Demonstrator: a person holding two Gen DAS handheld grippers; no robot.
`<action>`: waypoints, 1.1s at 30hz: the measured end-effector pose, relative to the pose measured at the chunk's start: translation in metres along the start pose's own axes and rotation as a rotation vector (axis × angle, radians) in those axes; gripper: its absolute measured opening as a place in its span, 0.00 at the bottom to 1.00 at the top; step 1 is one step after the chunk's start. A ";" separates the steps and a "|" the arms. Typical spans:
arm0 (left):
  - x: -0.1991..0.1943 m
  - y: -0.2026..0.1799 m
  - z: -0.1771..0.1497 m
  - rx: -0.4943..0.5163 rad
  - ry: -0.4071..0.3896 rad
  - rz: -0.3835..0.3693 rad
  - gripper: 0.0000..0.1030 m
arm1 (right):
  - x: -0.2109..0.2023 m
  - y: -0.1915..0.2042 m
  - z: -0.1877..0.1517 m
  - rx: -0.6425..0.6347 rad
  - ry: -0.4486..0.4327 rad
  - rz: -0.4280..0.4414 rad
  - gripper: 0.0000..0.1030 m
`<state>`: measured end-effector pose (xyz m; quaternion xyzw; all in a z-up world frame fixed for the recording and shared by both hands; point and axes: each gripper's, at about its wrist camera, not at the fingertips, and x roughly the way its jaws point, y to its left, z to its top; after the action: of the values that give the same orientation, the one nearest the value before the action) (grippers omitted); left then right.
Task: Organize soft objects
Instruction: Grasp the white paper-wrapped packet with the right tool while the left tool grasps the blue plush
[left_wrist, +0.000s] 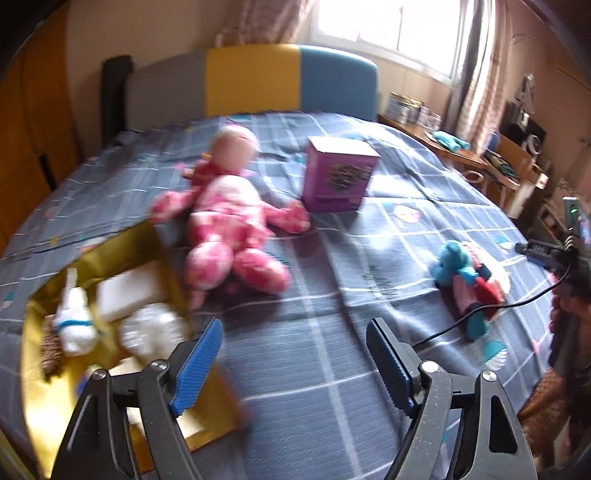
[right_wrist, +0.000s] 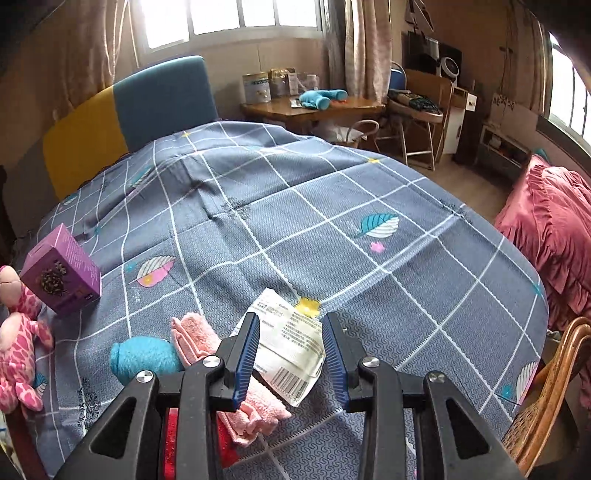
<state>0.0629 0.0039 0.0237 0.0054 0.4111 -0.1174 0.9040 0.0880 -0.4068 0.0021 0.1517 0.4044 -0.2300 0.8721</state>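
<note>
A bed (left_wrist: 332, 350) in grey-blue checked sheet fills the left wrist view: the left gripper (left_wrist: 295, 363) gapes wide, empty, the pink plush doll (left_wrist: 229, 221) beyond it beside a yellow box (left_wrist: 40, 369). In the right wrist view, the right gripper (right_wrist: 290, 356) hangs half-spread over a white packet (right_wrist: 291, 343) touching a pink towel (right_wrist: 229, 373).

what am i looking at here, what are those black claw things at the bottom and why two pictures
Each picture comes from a camera fixed on a hand-held gripper, looking along its two fingers; a person holds one in each hand. The left gripper is open and empty above a bed, near a yellow box of soft items, a pink doll, a purple box and a pile of soft toys. The right gripper is open over that pile, around a white packet, holding nothing.
</note>
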 end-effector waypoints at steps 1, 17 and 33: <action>0.007 -0.006 0.004 -0.002 0.013 -0.026 0.73 | 0.002 -0.001 0.000 0.007 0.012 0.011 0.34; 0.099 -0.132 0.061 0.039 0.186 -0.327 0.72 | -0.005 -0.045 0.002 0.255 -0.016 0.079 0.34; 0.184 -0.206 0.056 0.008 0.404 -0.423 0.57 | 0.009 -0.043 0.002 0.259 0.050 0.138 0.34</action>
<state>0.1763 -0.2409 -0.0587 -0.0536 0.5744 -0.3016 0.7591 0.0717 -0.4467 -0.0069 0.2959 0.3816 -0.2156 0.8487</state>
